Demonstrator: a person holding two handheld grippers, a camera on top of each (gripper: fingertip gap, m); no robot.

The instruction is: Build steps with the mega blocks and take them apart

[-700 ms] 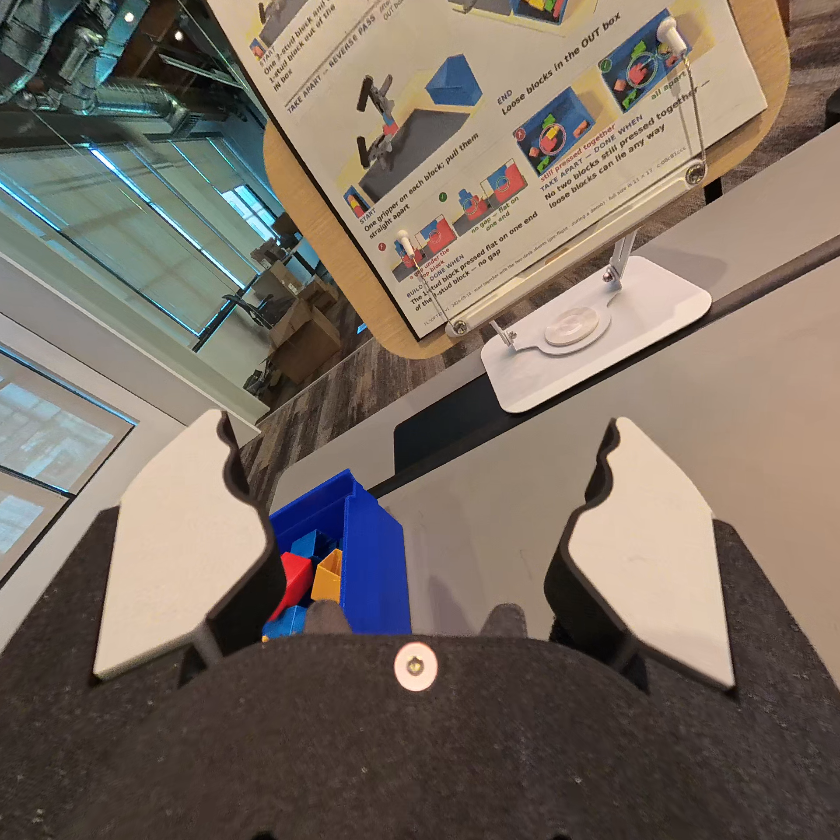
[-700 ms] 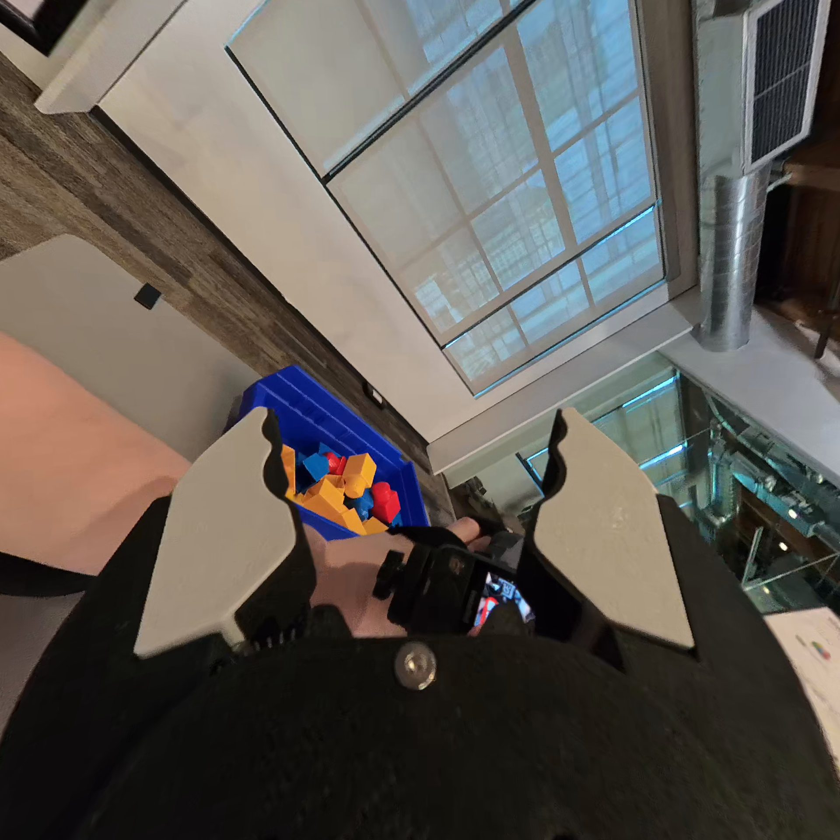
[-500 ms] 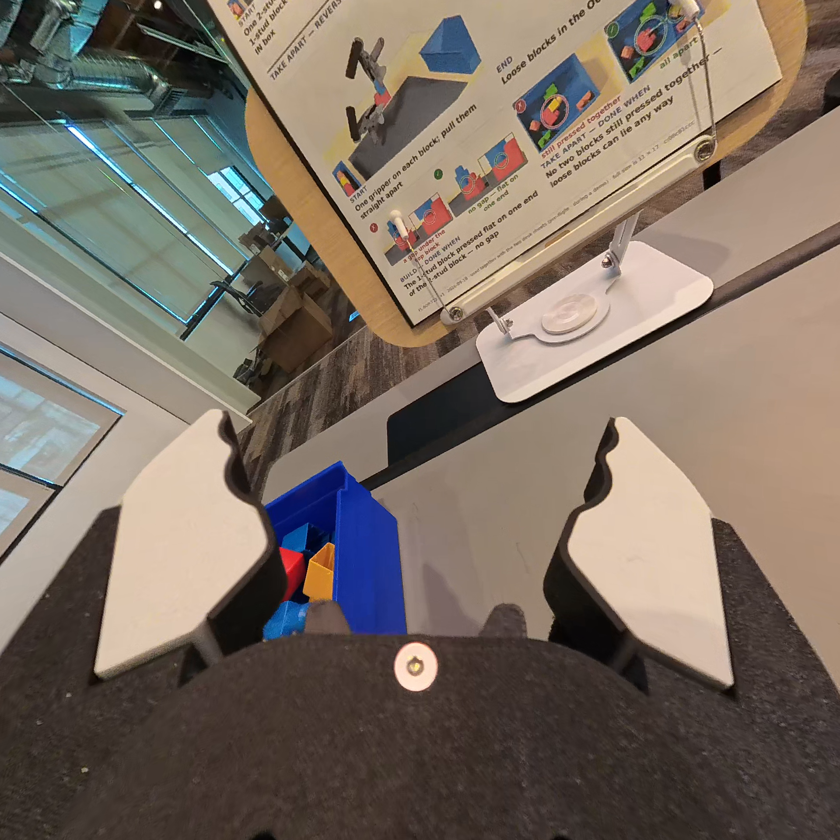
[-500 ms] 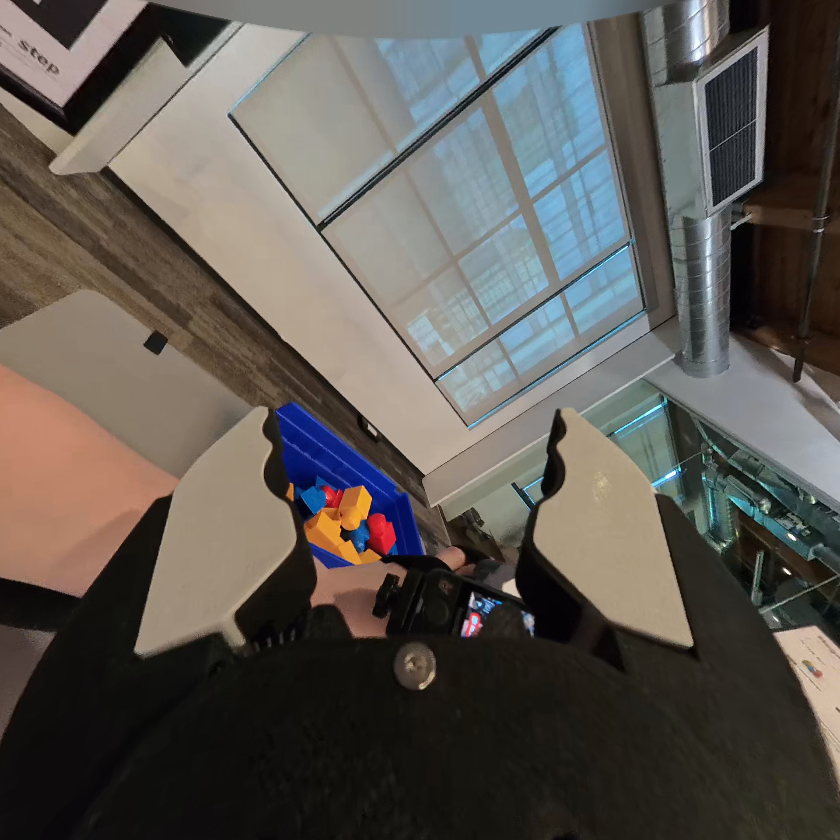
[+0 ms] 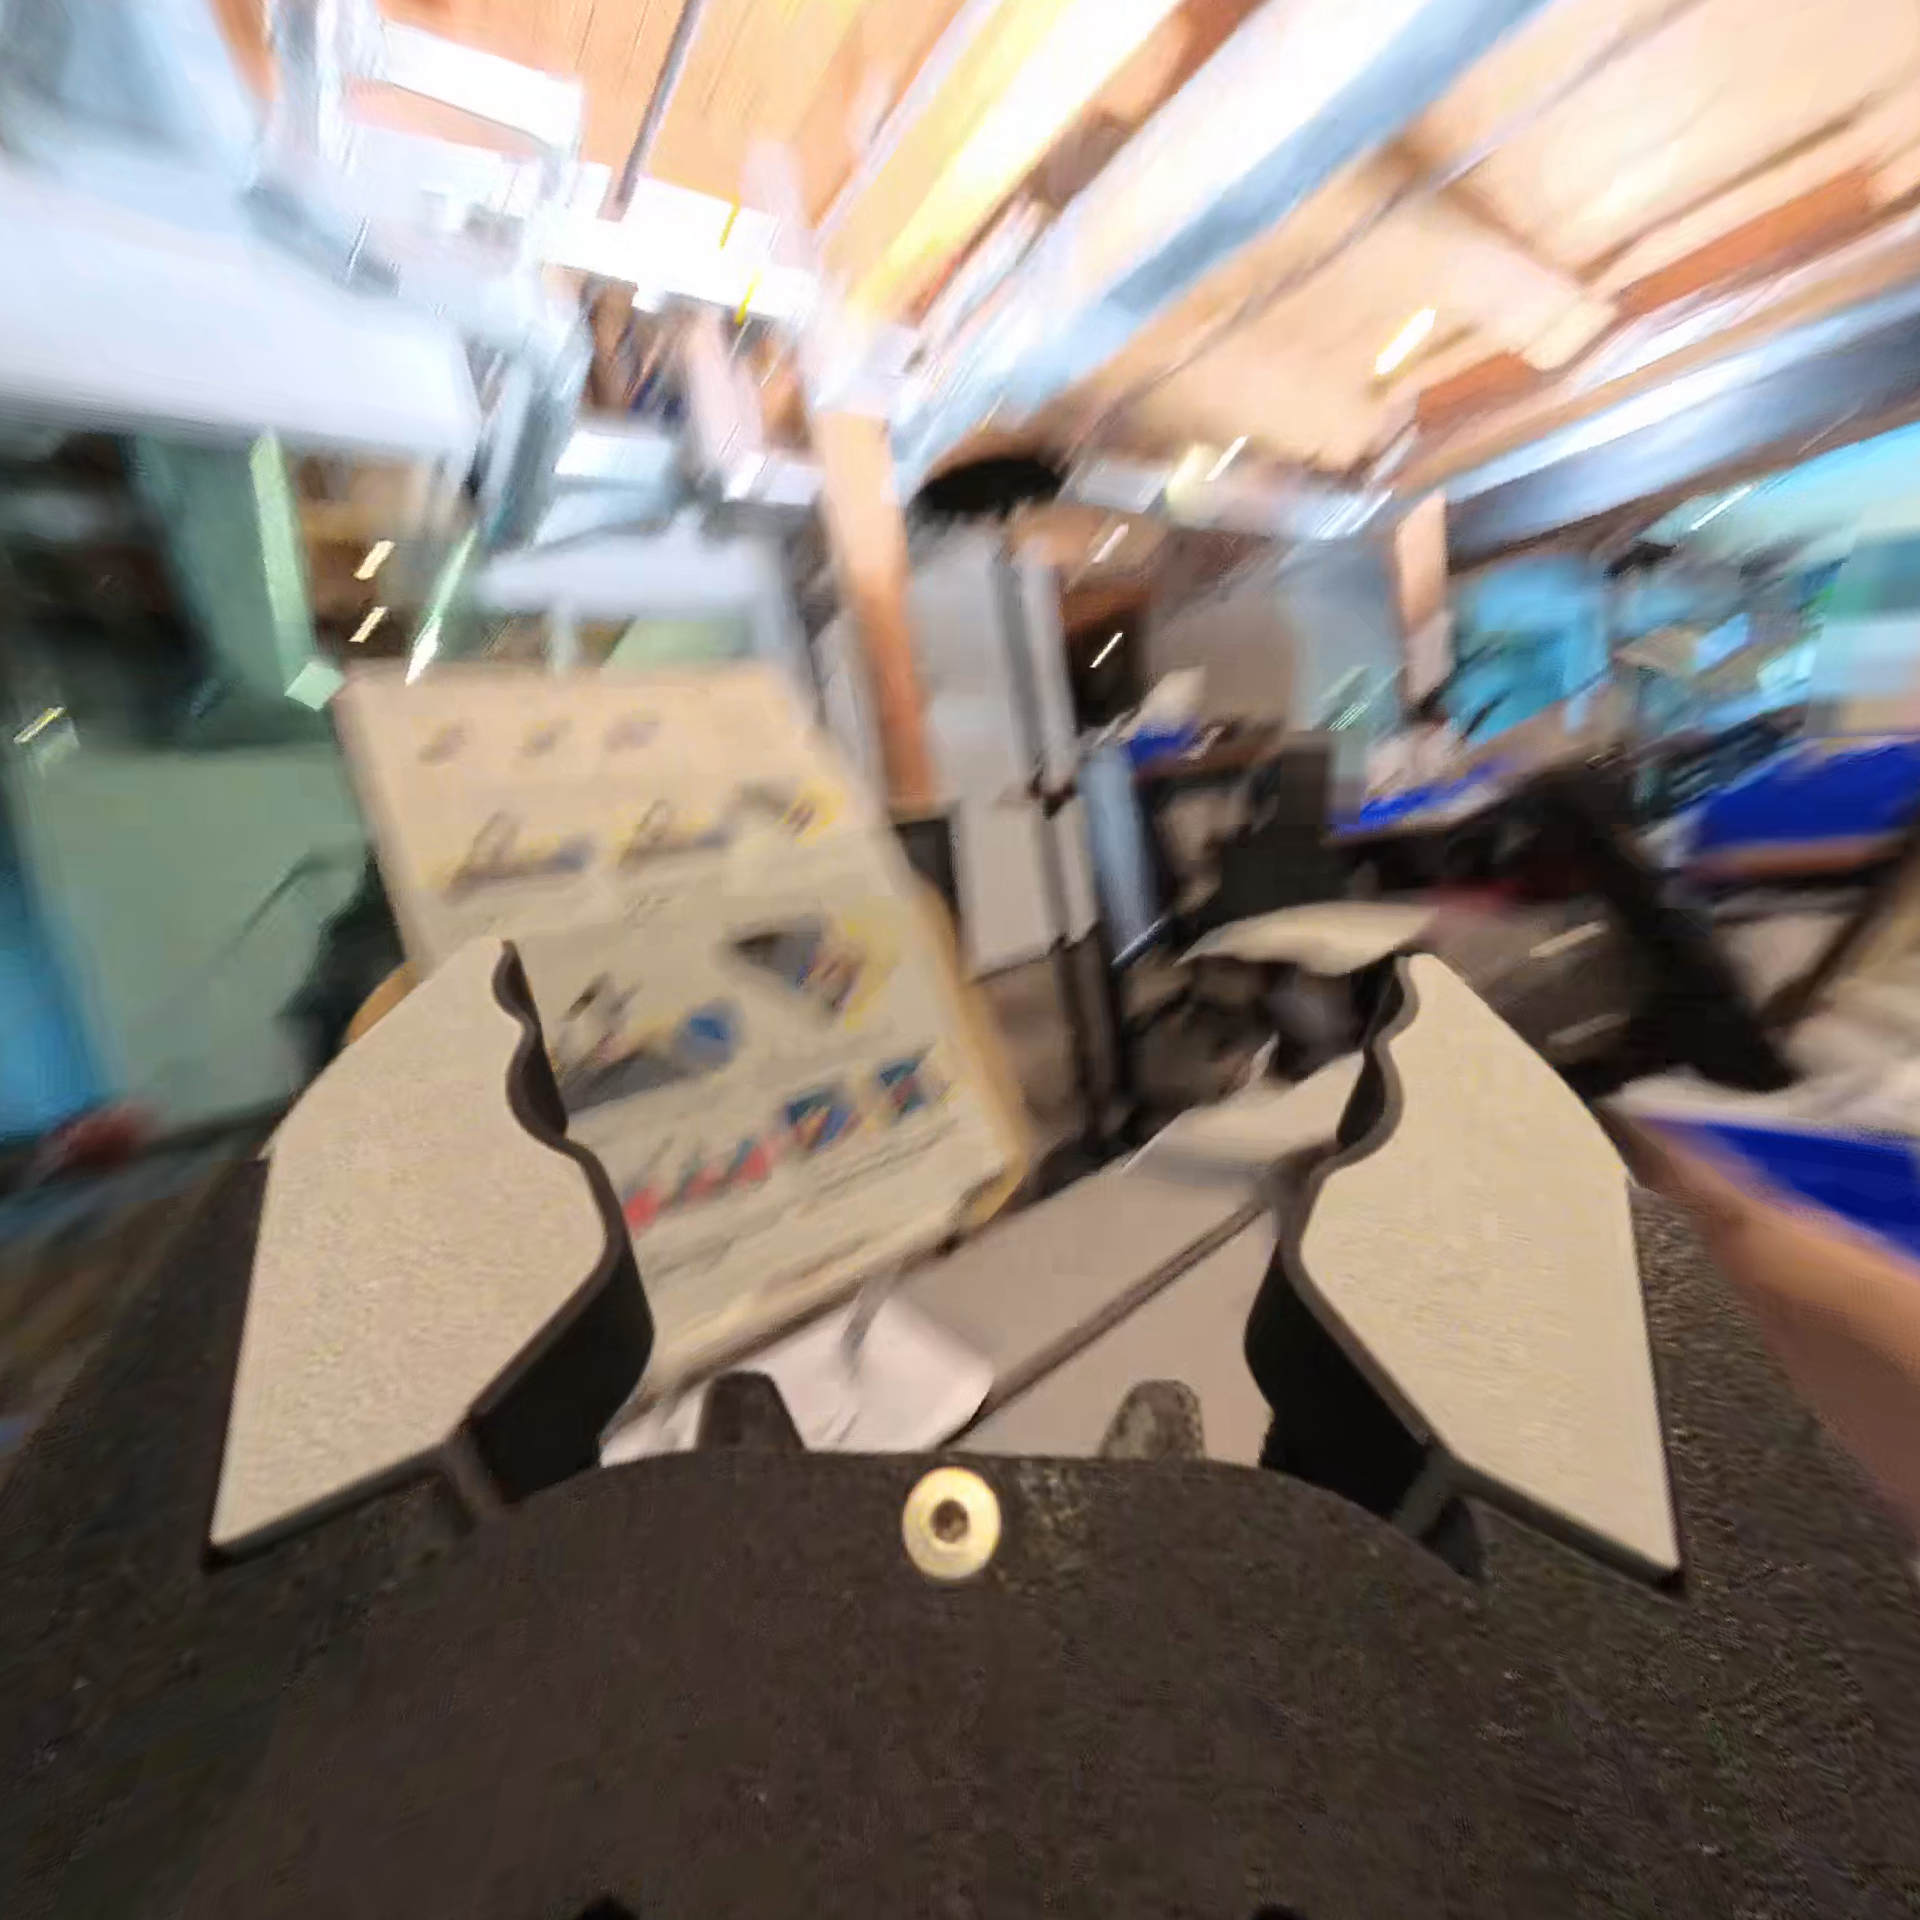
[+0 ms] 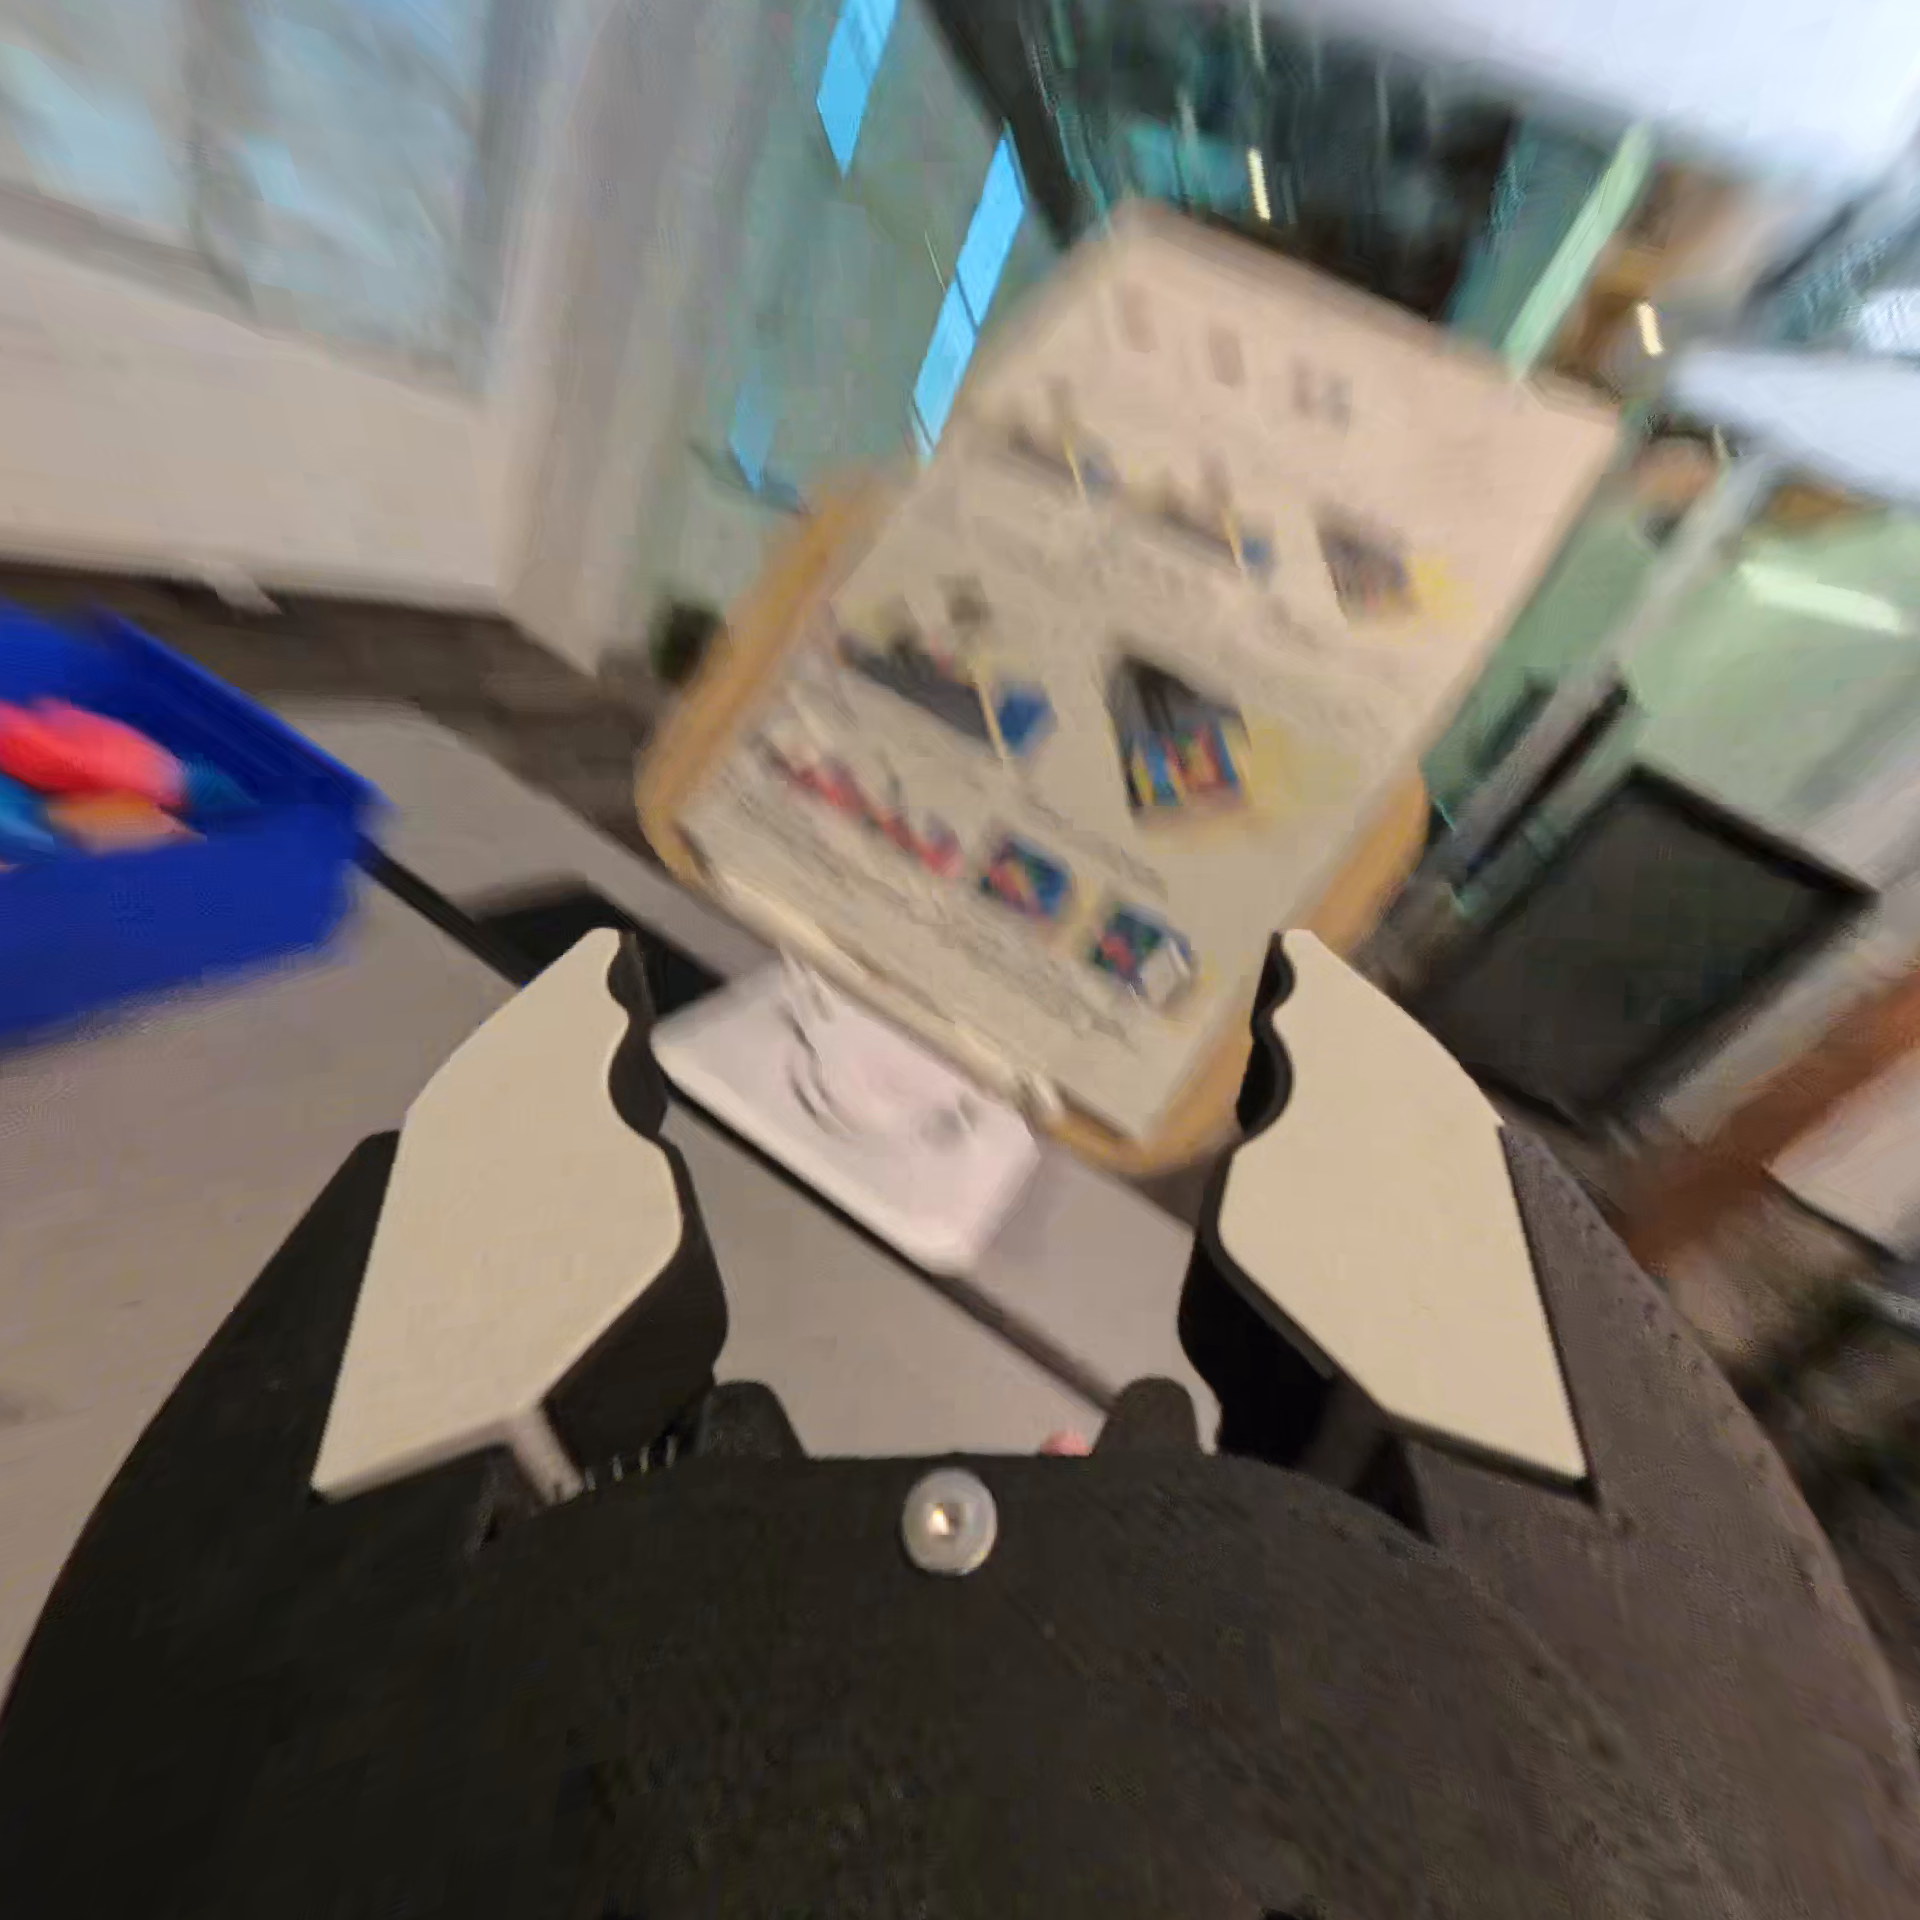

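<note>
Both views are blurred by motion. My left gripper (image 5: 951, 997) is open and empty, held above the grey table (image 5: 1081, 1299) and facing the instruction board (image 5: 727, 987). My right gripper (image 6: 951, 977) is open and empty, also facing the board (image 6: 1091, 675). A blue bin (image 6: 177, 883) with red, orange and blue mega blocks (image 6: 83, 769) sits at the left of the right wrist view, apart from the gripper. No block is between either pair of fingers.
The board stands on a white base plate (image 6: 883, 1122) near the table's far edge (image 5: 1143, 1288). A blue shape (image 5: 1818, 1174) and a blurred brown one (image 5: 1787, 1340) show at the right of the left wrist view. Office furniture lies beyond the table.
Both grippers have swung round quickly: each view now faces the board level instead of tilted up at windows. The blue bin left the left view; it sits far left in the right view. Both stay open.
</note>
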